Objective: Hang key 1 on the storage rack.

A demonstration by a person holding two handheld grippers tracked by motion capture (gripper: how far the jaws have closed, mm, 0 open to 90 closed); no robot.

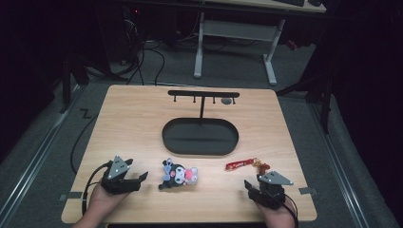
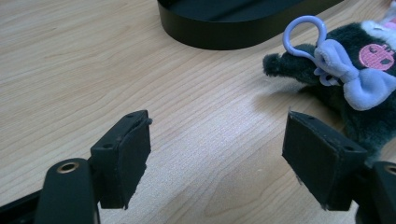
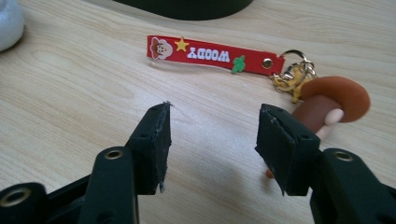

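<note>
A dark plush toy (image 1: 178, 174) with a lilac bow and a pink face patch lies on the wooden table (image 1: 133, 118), near the front at the middle. In the left gripper view the plush toy (image 2: 345, 84) and its lilac loop sit just beyond the right jaw. My left gripper (image 1: 139, 180) (image 2: 217, 154) is open with bare wood between its jaws. A red "Woody" strap keychain (image 1: 240, 164) (image 3: 210, 53) lies at the front right, with a brown-hatted figure (image 3: 334, 100) on its ring. My right gripper (image 1: 253, 183) (image 3: 212, 140) is open just short of it, holding nothing.
A black oval tray (image 1: 166, 137) sits mid-table, and a black T-shaped rack (image 1: 203, 94) with small hooks rises behind it. A small grey object (image 1: 227, 100) sits by the rack's right end. A desk frame and cables stand on the floor beyond the table.
</note>
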